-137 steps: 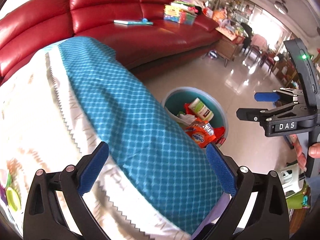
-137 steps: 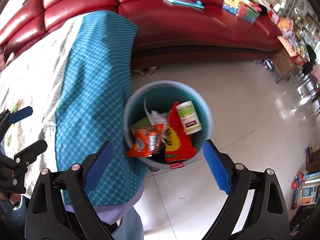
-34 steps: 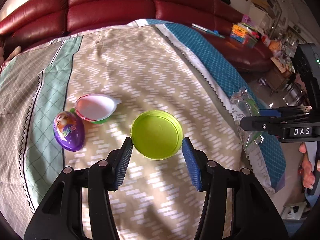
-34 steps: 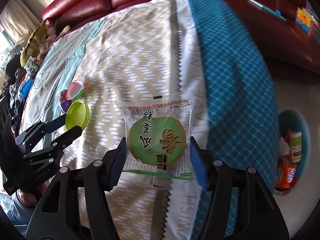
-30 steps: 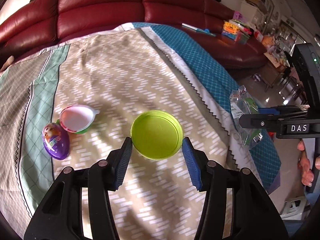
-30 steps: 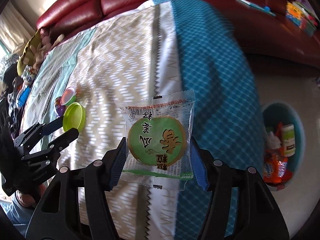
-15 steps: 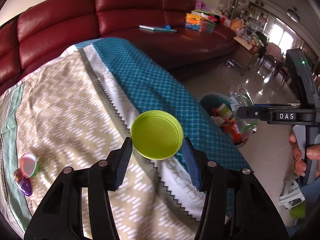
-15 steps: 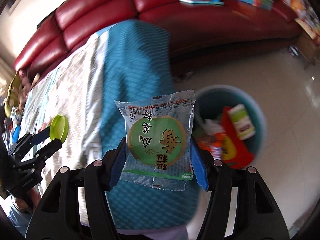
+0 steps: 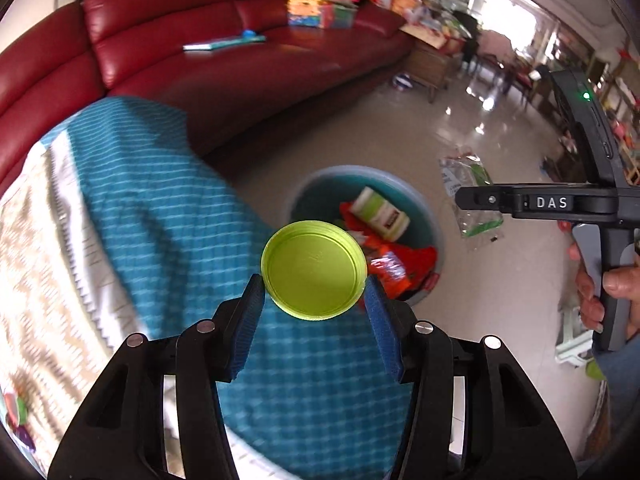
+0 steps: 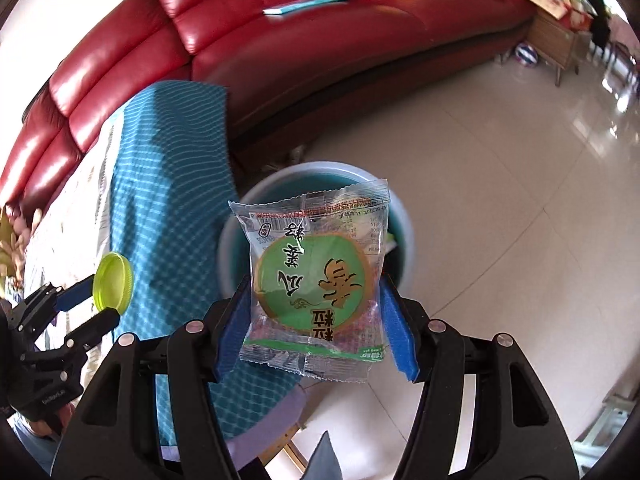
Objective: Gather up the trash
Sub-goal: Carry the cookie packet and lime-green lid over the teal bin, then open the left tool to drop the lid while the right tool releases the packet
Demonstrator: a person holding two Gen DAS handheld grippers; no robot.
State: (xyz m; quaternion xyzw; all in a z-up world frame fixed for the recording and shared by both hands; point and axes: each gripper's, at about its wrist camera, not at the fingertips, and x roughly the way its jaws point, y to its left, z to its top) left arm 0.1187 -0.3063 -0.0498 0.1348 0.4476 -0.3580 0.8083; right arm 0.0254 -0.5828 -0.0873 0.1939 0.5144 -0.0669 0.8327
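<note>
My left gripper (image 9: 315, 300) is shut on a lime-green round lid (image 9: 314, 269), held above the edge of the blue-checked tablecloth (image 9: 160, 216). My right gripper (image 10: 316, 300) is shut on a clear snack packet with a green round label (image 10: 316, 276), held over the teal trash bin (image 10: 236, 232) on the floor. The bin (image 9: 308, 196) shows beyond the lid in the left wrist view and holds an orange wrapper (image 9: 388, 268) and a white-green container (image 9: 380, 212). The right gripper with its packet (image 9: 472, 196) shows at the right of that view; the left gripper with the lid (image 10: 112, 280) shows at the left of the right wrist view.
A red leather sofa (image 9: 240, 68) curves behind the table, with a book (image 9: 224, 42) and toys (image 9: 320, 10) on it. The tiled floor (image 10: 500, 200) lies around the bin. A small table and chairs (image 9: 440, 60) stand farther back. Small toys (image 9: 16, 420) lie on the tablecloth's left.
Both grippers have swung from the tabletop toward the bin, each still holding its item. The bin is now closer and straight ahead in both views; the toys on the table have slid out left.
</note>
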